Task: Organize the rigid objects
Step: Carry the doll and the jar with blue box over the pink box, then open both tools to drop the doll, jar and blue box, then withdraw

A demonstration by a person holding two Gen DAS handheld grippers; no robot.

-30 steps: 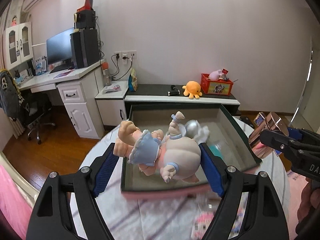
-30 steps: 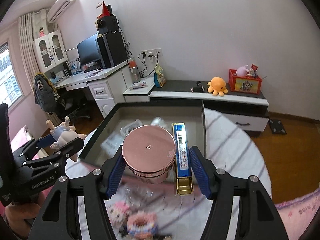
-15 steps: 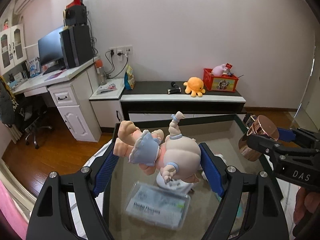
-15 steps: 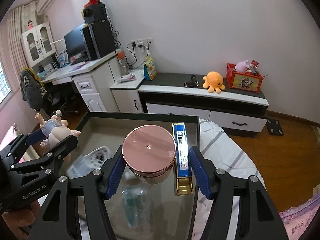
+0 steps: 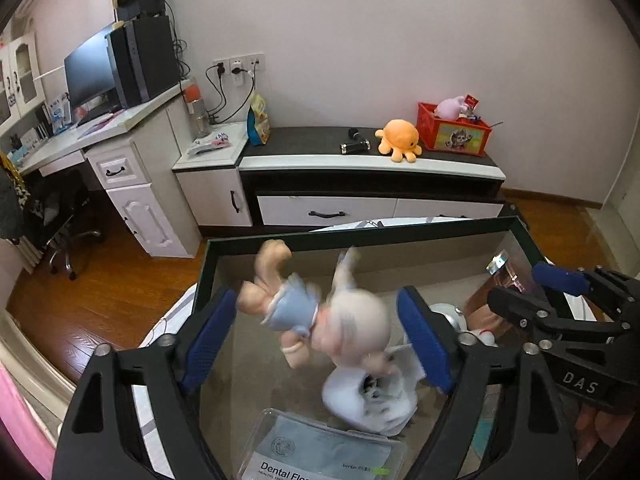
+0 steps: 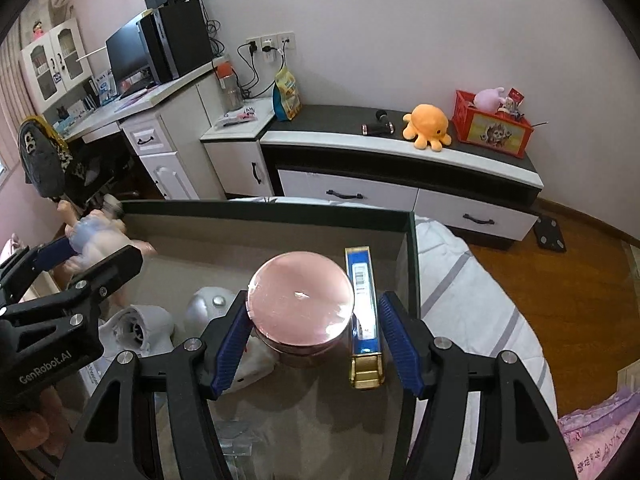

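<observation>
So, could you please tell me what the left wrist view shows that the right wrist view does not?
Only the left wrist view shows the dental floss packet at the bottom of the box and the gap between the doll and the left claw, whose jaws have just been opening. Only the right wrist view shows the blue and gold box squeezed beside the pink jar in the right claw. Both show the box, doll and orange octopus.
</observation>
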